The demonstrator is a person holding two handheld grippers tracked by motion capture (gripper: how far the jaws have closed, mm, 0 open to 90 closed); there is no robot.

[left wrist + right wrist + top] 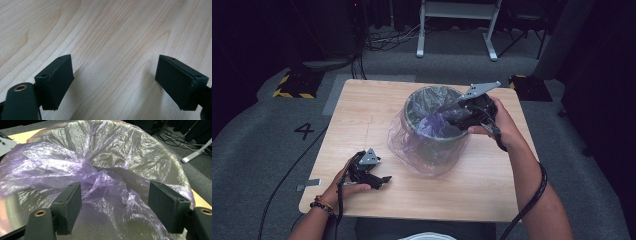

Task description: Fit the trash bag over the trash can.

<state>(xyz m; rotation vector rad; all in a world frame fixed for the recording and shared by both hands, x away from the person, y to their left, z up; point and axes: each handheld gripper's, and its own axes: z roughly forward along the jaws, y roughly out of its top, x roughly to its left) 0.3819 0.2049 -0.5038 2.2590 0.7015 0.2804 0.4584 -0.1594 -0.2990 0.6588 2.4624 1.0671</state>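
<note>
Two grippers are at work around one bin point(434, 127), which stands a little past the middle of the wooden table point(362, 107), toward its far right part. A thin purple bag point(432, 125) lines the bin: part of it is folded over the rim and hangs loose down the outside as a clear, crinkled skirt that reaches the tabletop on the bin's near side, and part of it is bunched in a darker purple wad inside the mouth. The right gripper point(457, 119) sits at the bin's right rim, tilted in over the opening, with a hand point(502, 125) behind it. Seen from that gripper's own camera, the bag point(105, 182) spreads across the bin's hollow, and the right gripper point(115, 202) has its fingers point(71, 205) spread wide with a crumpled fold of plastic rising between them; the pads are not pressed on it, and I cannot tell whether they brush it. The left gripper point(382, 181) lies well apart from the bin, near the table's front left edge, low on the wood. Its own camera shows the left gripper point(113, 82) with fingers point(57, 80) spread, bare table point(112, 37) between them.
</note>
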